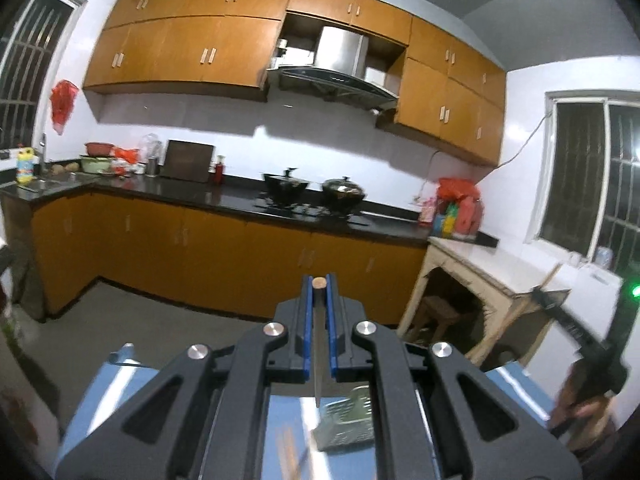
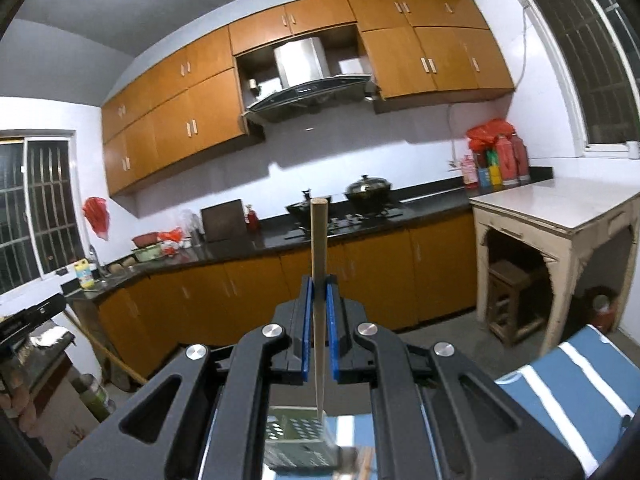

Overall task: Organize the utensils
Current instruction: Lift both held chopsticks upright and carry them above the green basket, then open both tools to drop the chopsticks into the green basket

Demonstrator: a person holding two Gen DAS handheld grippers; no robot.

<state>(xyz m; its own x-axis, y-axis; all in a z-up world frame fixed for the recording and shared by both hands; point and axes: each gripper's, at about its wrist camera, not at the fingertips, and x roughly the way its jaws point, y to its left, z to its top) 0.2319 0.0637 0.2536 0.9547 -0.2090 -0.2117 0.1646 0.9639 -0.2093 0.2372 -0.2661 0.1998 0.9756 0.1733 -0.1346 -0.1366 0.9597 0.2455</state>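
My left gripper (image 1: 319, 285) is shut on a wooden chopstick (image 1: 318, 344), which runs back between the blue pads and shows its round end at the tips. In the right wrist view my right gripper (image 2: 319, 286) is shut on another chopstick (image 2: 319, 240). This one stands up well past the fingertips, with its thin end pointing down. Both grippers are raised and point roughly level at the kitchen. A green perforated utensil basket (image 1: 348, 420) (image 2: 298, 444) lies below them on the blue table (image 1: 100, 392) (image 2: 568, 392). More chopsticks (image 1: 290, 454) lie blurred beside it.
A black counter (image 1: 224, 196) with two woks (image 2: 368, 190) and orange cabinets runs along the far wall. A white-topped side table (image 2: 560, 204) with a stool under it stands on the right. A hand holding the other gripper (image 1: 588, 360) shows at the right edge.
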